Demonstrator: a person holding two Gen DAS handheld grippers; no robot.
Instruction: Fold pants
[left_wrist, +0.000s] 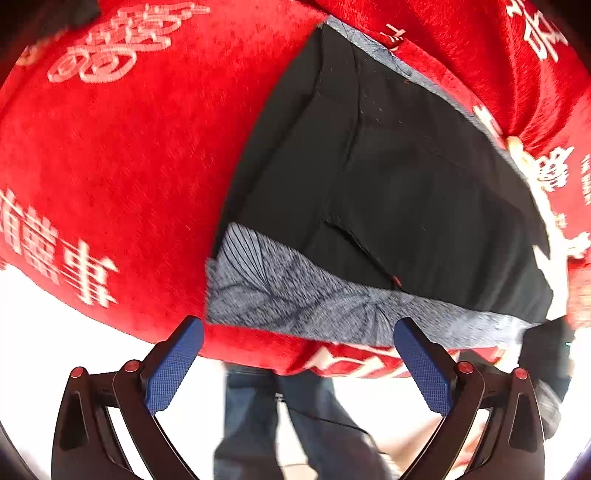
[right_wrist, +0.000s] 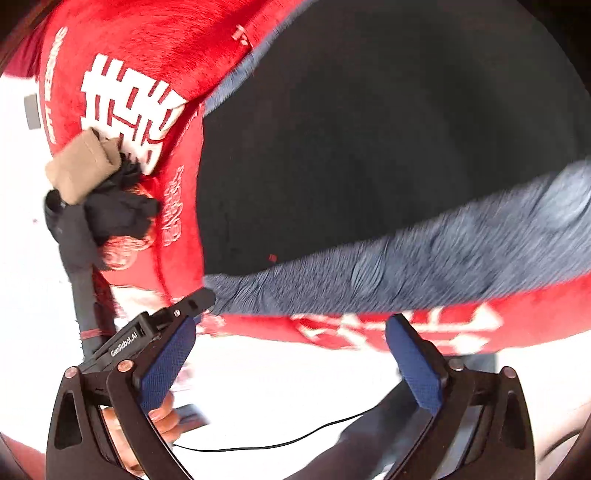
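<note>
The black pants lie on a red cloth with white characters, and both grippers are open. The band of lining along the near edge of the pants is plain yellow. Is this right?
Not quite. The lining band along the near edge of the black pants is grey-blue with a dark line pattern, not yellow; the left wrist view shows it best. The rest holds: red cloth with white characters, left gripper and right gripper open.

Red plush cloth (left_wrist: 122, 166) with white characters, spread as the work surface. Tan cloth bundle (right_wrist: 83, 166) lying on it, touching a crumpled black fabric piece (right_wrist: 120, 208). Thin black cable (right_wrist: 280, 441) across the white floor (right_wrist: 277, 387) below.
</note>
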